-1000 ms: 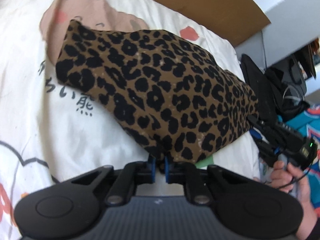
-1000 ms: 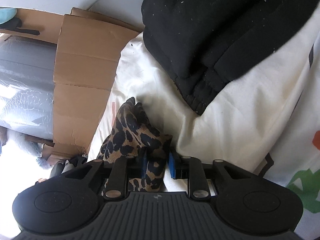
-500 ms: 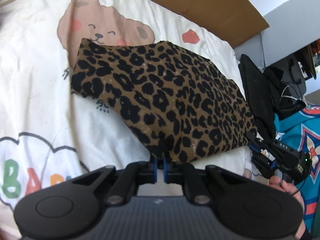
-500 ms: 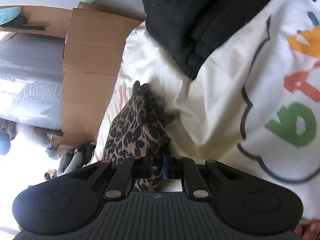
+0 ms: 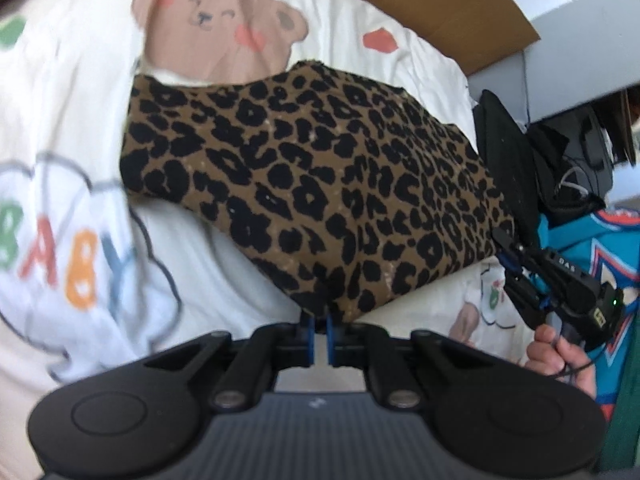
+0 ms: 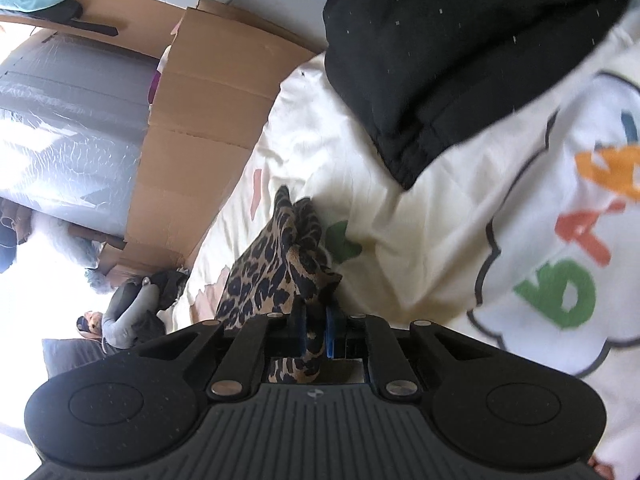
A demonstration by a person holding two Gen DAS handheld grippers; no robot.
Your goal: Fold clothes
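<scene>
The leopard-print garment (image 5: 316,200) is lying spread across the printed bedsheet (image 5: 72,120), reaching toward the sheet's edge next to the cardboard (image 5: 432,12). The left gripper (image 5: 319,338) is pinching the garment's near corner between its blue pads, which are sitting almost together on the cloth. In the same view the right gripper (image 5: 505,258) is biting the garment's right-hand corner, with a hand (image 5: 560,354) wrapped round its handle; most of that hand is being cut off by the black gripper body. From the right wrist the right gripper (image 6: 316,334) is clamping a bunched fold of the garment (image 6: 276,264), and the rest of the cloth is trailing out of sight behind it. A black piece of clothing (image 6: 460,48) is lying on the sheet further off, its far side running out of the frame. The sheet is carrying a bear picture (image 5: 224,24) and the coloured word "BABY" (image 5: 60,256); everything is blurring slightly, so smaller print is staying unreadable.
</scene>
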